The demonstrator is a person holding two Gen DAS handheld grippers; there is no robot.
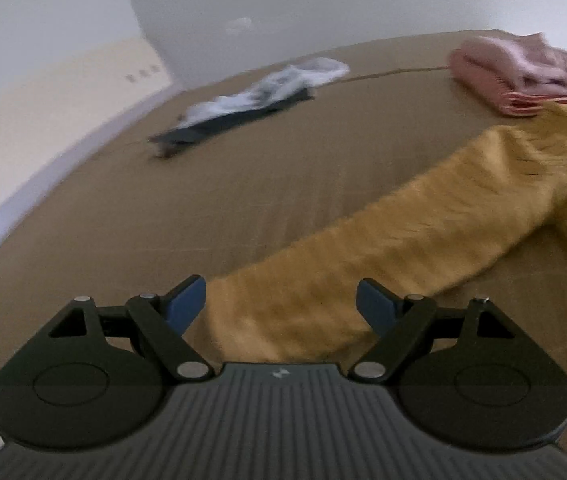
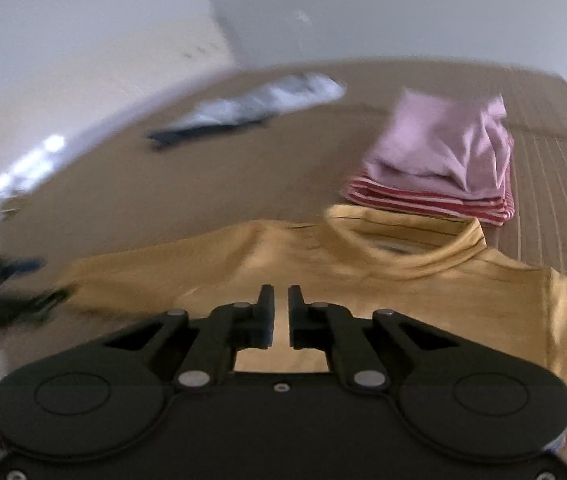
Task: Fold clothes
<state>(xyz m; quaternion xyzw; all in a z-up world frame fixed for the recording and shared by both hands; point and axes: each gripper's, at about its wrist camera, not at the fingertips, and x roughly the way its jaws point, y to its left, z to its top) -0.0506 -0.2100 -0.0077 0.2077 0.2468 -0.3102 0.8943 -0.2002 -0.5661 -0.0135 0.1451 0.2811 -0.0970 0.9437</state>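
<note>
Left gripper (image 1: pixel 281 300) is hanging with its blue-padded fingers spread wide and nothing between them, directly over the cuff end of the mustard sweater's sleeve (image 1: pixel 383 240). That sleeve is running as a long band away from the gripper, up and to the right across the brown bedspread (image 1: pixel 163 208) toward the sweater's body at the right edge of the view, so its long axis is lying diagonally to the line between the fingers. Right gripper (image 2: pixel 281 300) is sitting nearly closed, only a thin slit showing between its fingers; it is poised over the chest of the mustard sweater (image 2: pixel 423 292), and whether any cloth is pinched there I cannot tell. From that side the turtleneck collar (image 2: pixel 407 236) is lying ahead and slightly right. Beyond the collar, a folded stack (image 2: pixel 439 164) of pink and red-striped clothes is resting, and a white and dark garment (image 2: pixel 251 108) is lying crumpled well apart at the far left. By this layout the left gripper is the nearer one to the sleeve cuff.
</note>
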